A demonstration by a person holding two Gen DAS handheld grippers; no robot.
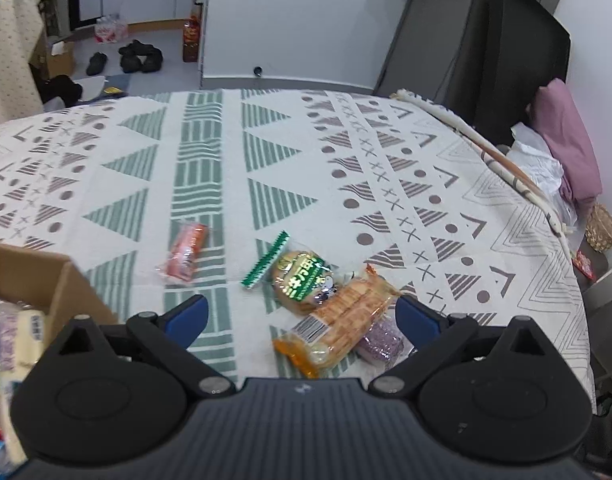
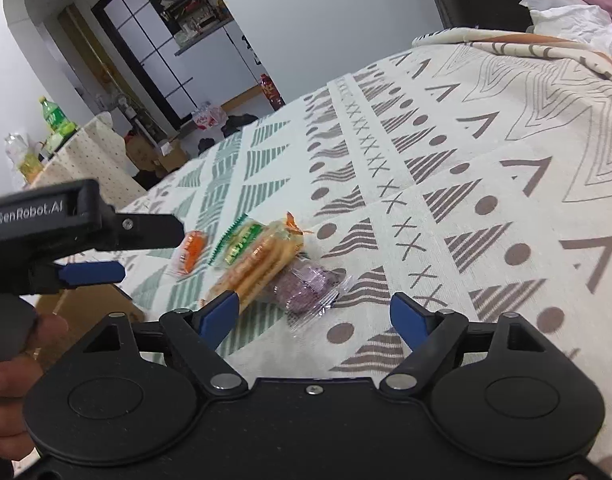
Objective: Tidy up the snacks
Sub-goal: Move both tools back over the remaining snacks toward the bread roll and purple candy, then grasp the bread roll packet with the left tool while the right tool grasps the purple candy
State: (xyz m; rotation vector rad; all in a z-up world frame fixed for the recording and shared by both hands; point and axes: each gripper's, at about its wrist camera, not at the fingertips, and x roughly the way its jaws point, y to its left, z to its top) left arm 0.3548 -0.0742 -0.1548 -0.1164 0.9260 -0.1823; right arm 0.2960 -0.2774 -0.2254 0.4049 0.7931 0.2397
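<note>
While the patterned tabletop (image 1: 386, 152) is carrying 4 loose snacks and the cardboard box (image 1: 72, 284) is sitting at its left edge, already holding packets, both tools are working empty. The left hand-held gripper (image 1: 302, 320) is hovering spread over the orange cracker pack (image 1: 346, 316), and the right hand-held gripper (image 2: 314, 314) is framing the purple packet (image 2: 306, 288), fingers apart. Judging by the overlap, lifting the cracker pack first is looking cleanest.

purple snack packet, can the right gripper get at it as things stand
Probably yes: the right gripper is open with the purple snack packet lying just ahead between its fingers, nothing on top; only the cracker pack leans against its side.
</note>
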